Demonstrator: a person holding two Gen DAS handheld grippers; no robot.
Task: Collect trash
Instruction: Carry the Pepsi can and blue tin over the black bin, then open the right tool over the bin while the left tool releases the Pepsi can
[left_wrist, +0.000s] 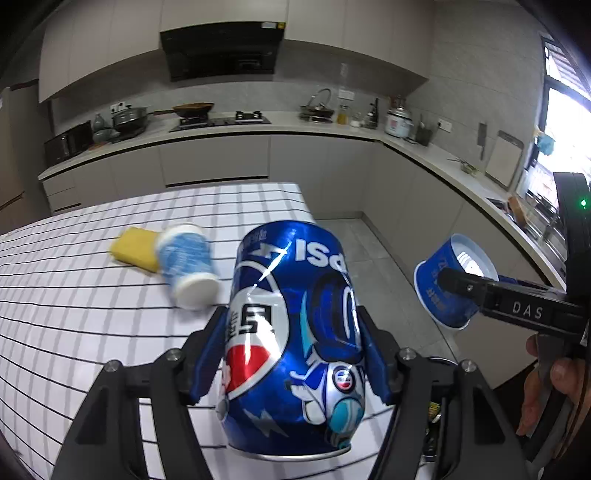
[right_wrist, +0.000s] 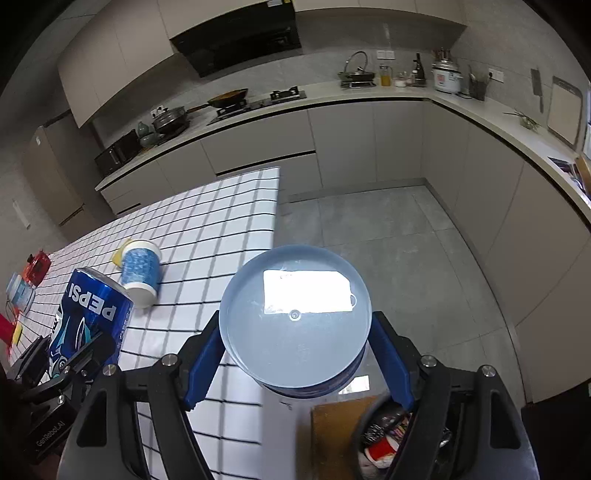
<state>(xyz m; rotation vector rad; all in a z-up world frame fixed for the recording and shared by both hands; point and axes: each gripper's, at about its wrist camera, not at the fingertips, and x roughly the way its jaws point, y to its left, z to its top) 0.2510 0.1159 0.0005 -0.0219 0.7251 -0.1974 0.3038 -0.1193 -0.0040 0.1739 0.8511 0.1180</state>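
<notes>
Left gripper (left_wrist: 291, 354): closed across the can (left_wrist: 295, 332), fingers (left_wrist: 208, 354) on its mid-body; can held above the table (left_wrist: 74, 314) edge.
Can: thin aluminium, already creased, likely empty and light; smooth skin may slip, and a hard squeeze would dent it further. A mid-wall hold suits it.
Right gripper (right_wrist: 295, 354): closed on the bowl (right_wrist: 295, 321), fingers (right_wrist: 205, 354) on opposite sides of its wall; bowl held over the floor, just past the table.
Bowl: blue paper or plastic, looks empty inside apart from glare; light, wall probably flexes.
Bin (right_wrist: 388, 439): below the right gripper, holds crumpled wrappers and something red; partly hidden.
Cup (left_wrist: 188, 266): lies on its side on the table, touching a yellow sponge (left_wrist: 135, 249); contents cannot be told.
</notes>
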